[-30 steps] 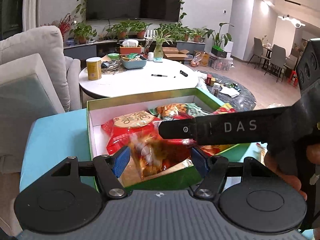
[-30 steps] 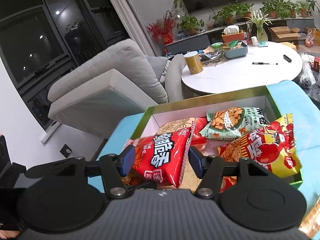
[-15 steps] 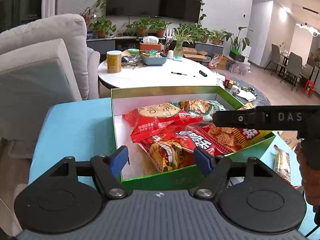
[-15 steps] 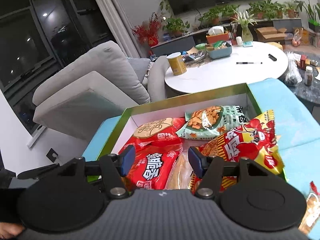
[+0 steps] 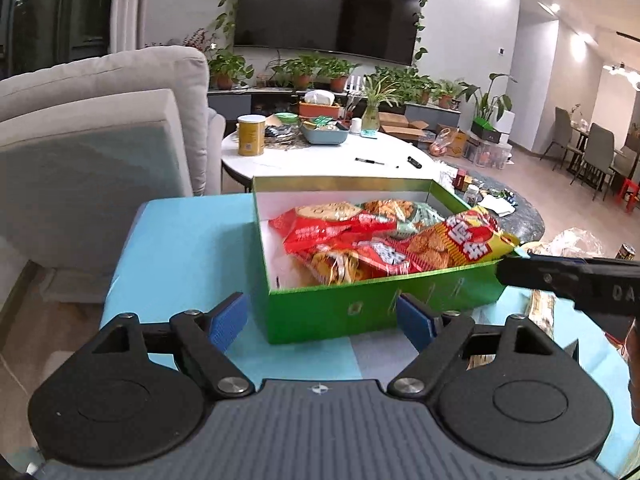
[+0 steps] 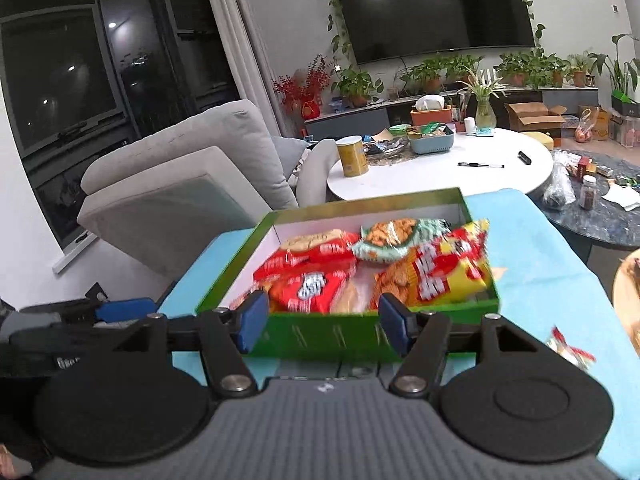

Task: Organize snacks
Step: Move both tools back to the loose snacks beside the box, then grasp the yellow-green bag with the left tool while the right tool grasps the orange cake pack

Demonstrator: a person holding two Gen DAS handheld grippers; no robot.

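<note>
A green box point(image 5: 372, 304) stands on a light blue table point(image 5: 188, 248) and holds several snack bags: red ones point(image 5: 320, 228), a pale green one point(image 5: 420, 216) and a yellow-red one point(image 5: 468, 240). My left gripper point(image 5: 322, 322) is open and empty, in front of the box's near wall. My right gripper point(image 6: 322, 326) is open and empty, also just short of the box point(image 6: 332, 332). The same bags show in the right wrist view: red point(image 6: 308, 280), pale green point(image 6: 396, 236), yellow-red point(image 6: 444, 272). Part of the right gripper crosses the left wrist view at the right.
More snack packets lie on the table right of the box point(image 6: 572, 352) point(image 5: 540, 308). A grey sofa point(image 5: 92, 140) stands to the left. A white round table point(image 5: 320, 160) with a yellow can point(image 5: 251, 135) is behind the box.
Both grippers have pulled back from above the box to in front of it. The right gripper let go of the red bag, which now lies in the box.
</note>
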